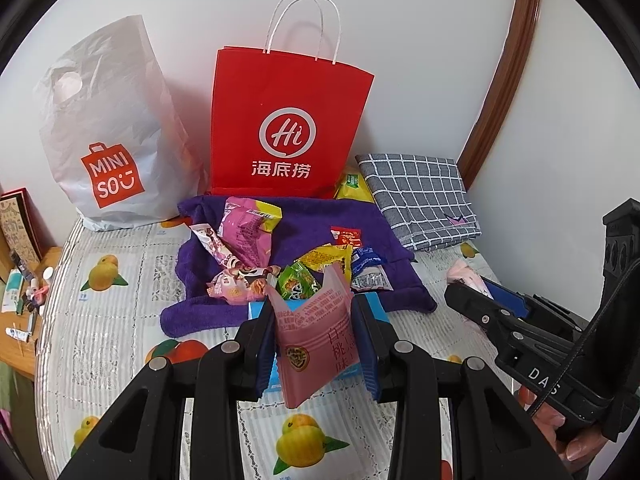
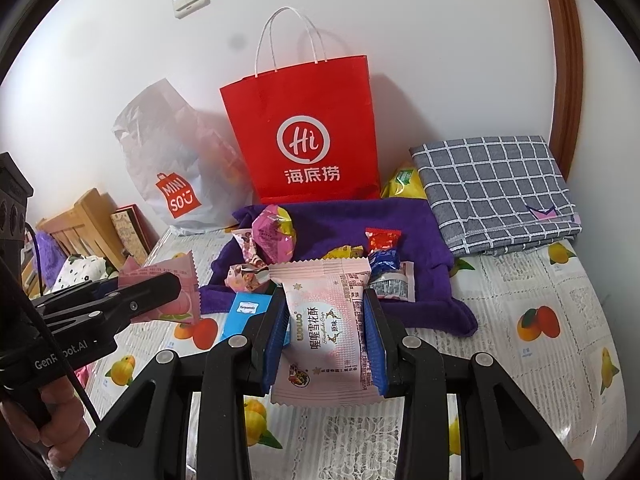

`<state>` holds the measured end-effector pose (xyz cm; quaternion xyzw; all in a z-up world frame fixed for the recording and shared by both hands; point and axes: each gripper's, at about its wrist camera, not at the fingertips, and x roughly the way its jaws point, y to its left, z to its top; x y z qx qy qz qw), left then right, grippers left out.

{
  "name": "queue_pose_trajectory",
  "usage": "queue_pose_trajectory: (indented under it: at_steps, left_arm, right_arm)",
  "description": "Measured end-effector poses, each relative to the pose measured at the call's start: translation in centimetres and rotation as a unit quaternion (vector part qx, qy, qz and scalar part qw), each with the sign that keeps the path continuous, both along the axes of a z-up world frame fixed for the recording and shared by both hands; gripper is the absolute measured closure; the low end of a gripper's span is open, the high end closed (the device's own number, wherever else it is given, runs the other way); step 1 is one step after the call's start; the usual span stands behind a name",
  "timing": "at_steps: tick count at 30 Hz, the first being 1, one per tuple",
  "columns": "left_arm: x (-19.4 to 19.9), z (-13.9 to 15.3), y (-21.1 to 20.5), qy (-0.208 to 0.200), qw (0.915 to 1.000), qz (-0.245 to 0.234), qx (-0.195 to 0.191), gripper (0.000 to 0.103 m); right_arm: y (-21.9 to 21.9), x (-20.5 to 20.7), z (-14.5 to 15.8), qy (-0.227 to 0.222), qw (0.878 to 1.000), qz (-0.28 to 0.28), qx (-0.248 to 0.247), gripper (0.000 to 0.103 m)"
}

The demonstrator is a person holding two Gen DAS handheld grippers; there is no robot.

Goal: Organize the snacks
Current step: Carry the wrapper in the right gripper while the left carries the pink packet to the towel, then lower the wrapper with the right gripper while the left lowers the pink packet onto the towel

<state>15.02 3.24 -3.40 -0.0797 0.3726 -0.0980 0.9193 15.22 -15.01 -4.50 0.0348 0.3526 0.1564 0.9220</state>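
Note:
My left gripper (image 1: 314,308) is shut on a pink peach-flavour snack packet (image 1: 316,344), held upright between its blue pads (image 1: 266,344). My right gripper (image 2: 325,300) is shut on a pale pink snack packet (image 2: 328,332). Each gripper shows in the other's view: the right gripper (image 1: 472,290) at the right with its pale packet (image 1: 466,272), the left gripper (image 2: 172,284) at the left with its pink packet (image 2: 182,306). Just beyond both lies a pile of several wrapped snacks (image 1: 260,248) on a purple towel (image 1: 304,220). A red paper bag (image 1: 288,128) stands behind it.
A white Miniso plastic bag (image 1: 116,136) stands left of the red bag against the wall. A folded grey checked cloth (image 1: 420,196) lies at the back right, with a yellow packet (image 1: 352,186) beside it. A blue box (image 2: 246,312) lies on the fruit-print cover (image 1: 120,312). A wooden side table (image 1: 24,304) with small items stands at the left.

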Motion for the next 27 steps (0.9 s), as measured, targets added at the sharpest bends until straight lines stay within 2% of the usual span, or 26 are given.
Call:
queue_pose_trajectory:
  at_steps: [27]
  left_arm:
    - [4.2,0.1,0.4,0.001,0.9999,-0.012,0.005,0.069]
  right_arm:
    - [-0.3,3.6,0.3,-0.001,1.000,-0.018,0.001,0.067]
